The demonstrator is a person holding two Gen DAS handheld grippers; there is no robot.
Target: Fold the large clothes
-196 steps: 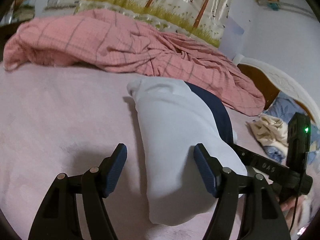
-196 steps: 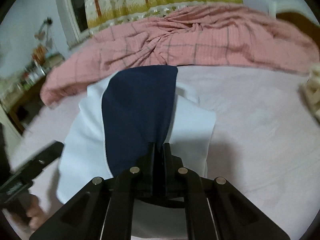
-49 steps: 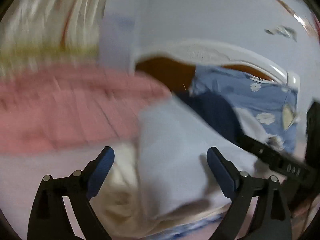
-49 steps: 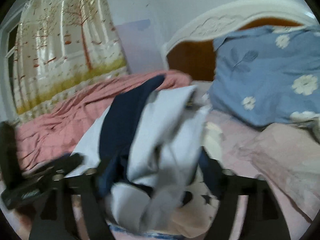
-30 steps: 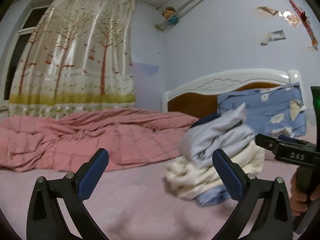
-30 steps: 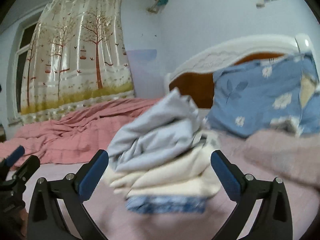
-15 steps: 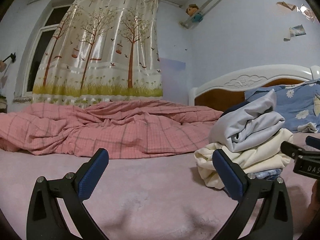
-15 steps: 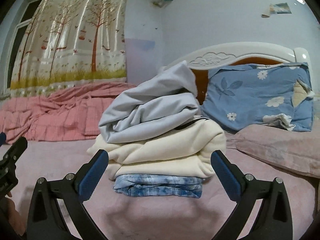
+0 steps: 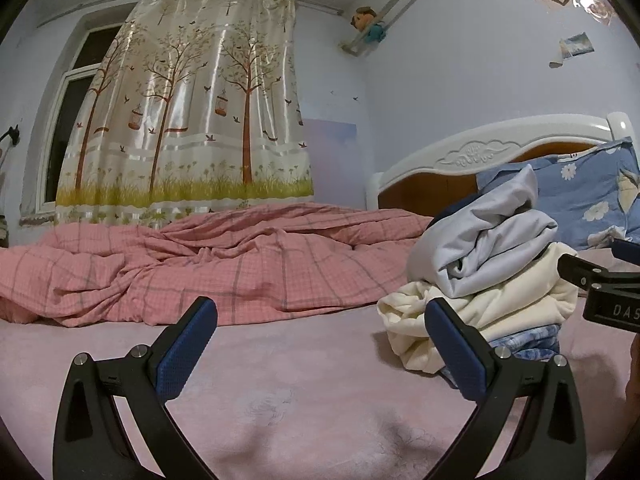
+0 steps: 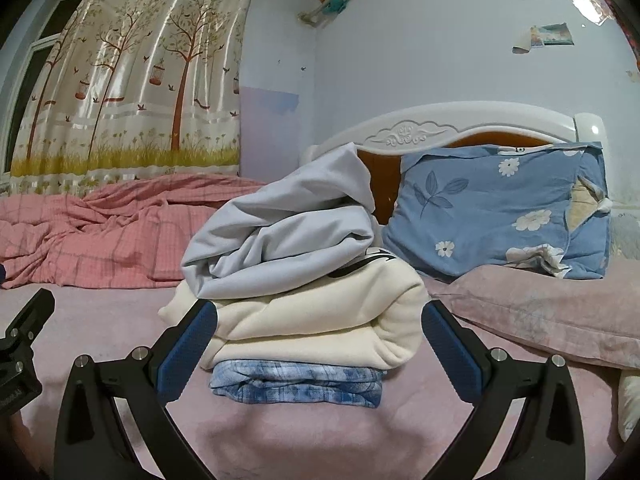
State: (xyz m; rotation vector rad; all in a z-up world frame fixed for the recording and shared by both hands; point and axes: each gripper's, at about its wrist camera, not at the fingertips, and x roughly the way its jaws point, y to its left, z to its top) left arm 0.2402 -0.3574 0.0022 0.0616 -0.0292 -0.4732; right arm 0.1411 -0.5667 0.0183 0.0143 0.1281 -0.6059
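Observation:
A pale grey-blue folded garment lies loosely on top of a stack, over a cream garment and a blue plaid one. The same stack shows at the right of the left wrist view. My right gripper stands open just in front of the stack, low over the pink bed sheet, with nothing between its fingers. My left gripper is open too, left of the stack, over bare sheet. The right gripper's body shows at the right edge of the left wrist view.
A rumpled pink checked quilt lies along the far side of the bed. A blue flowered pillow leans on the white headboard, with a pink pillow before it. A tree-print curtain covers the window.
Both grippers have let go of the grey-blue garment, which now rests on the stack. Both have pulled back and settled low over the sheet; the left view shifted slightly left.

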